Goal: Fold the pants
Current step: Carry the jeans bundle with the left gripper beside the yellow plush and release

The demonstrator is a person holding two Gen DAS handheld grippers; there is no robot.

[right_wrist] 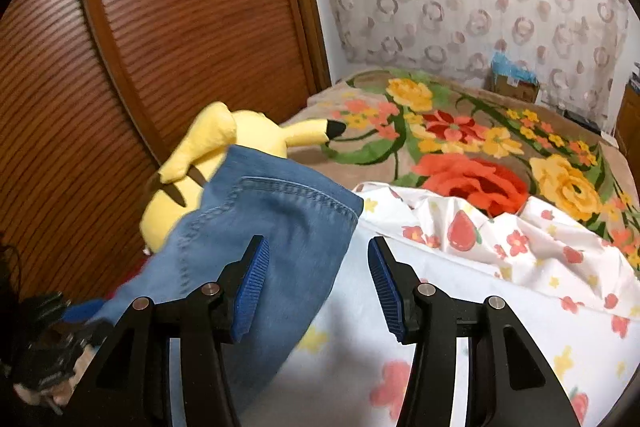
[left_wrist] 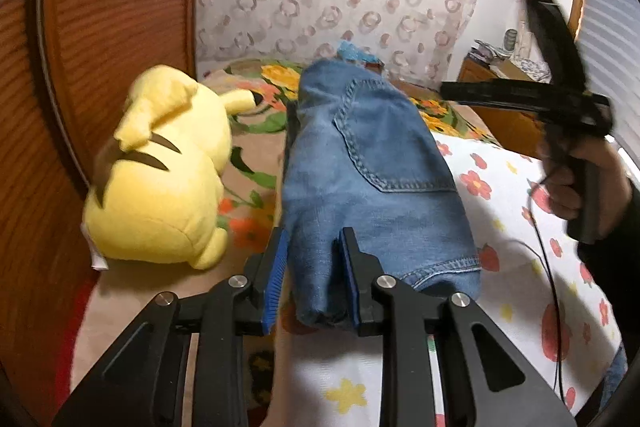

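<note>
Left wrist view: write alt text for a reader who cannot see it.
The left claw grips the near end of folded blue jeans lying on a flower-print sheet. A yellow plush toy lies left of the jeans by a wooden slatted door; at right, a hand holds the right claw raised in the air.

My left black two-finger gripper with blue ribbed pads [left_wrist: 312, 275] sits at lower centre of its frame, jaws clamped on cloth. My right black gripper [right_wrist: 318, 283] has its jaws spread wide, nothing between them. In the left view it appears blurred at upper right [left_wrist: 532, 95], my right hand [left_wrist: 576, 183] on its handle.
</note>
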